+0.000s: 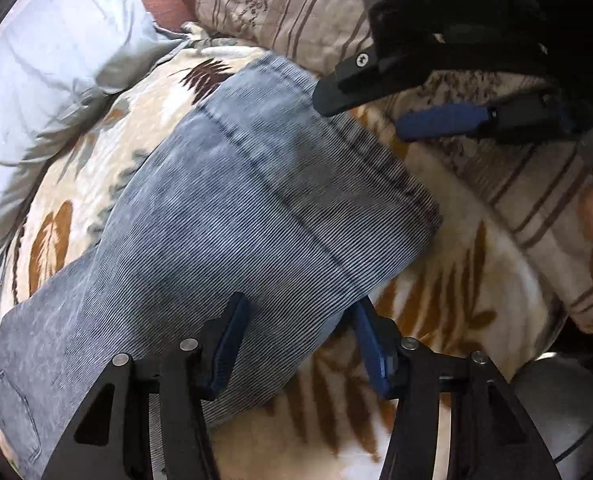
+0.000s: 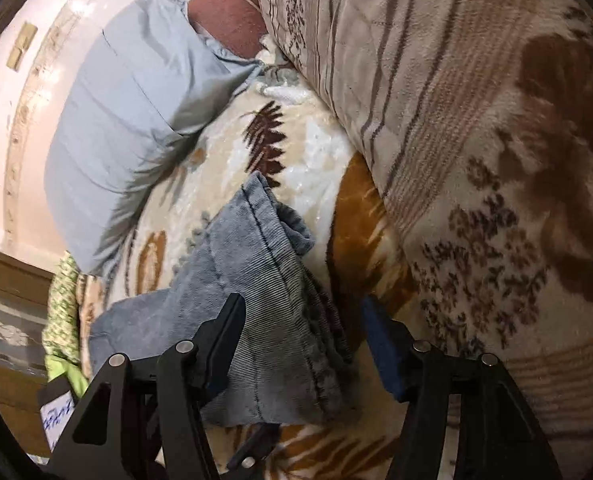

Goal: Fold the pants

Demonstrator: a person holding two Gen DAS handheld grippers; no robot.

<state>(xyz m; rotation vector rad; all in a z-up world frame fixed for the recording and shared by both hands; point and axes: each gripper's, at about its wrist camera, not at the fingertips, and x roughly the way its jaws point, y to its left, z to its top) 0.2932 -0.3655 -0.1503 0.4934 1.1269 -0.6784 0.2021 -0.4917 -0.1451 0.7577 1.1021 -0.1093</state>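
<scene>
Where writing shows — white label (image 2: 58, 412), blue scrawl, unreadable.

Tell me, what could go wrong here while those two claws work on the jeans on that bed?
1. The left gripper stands open over the pants, straddling their edge; closing there might pinch the leaf-print blanket too.
2. Near the right gripper, also open, the pants look bunched and creased, so a fold could come out uneven.
3. The right gripper shows close above in the left wrist view, so the two tools might bump.
</scene>
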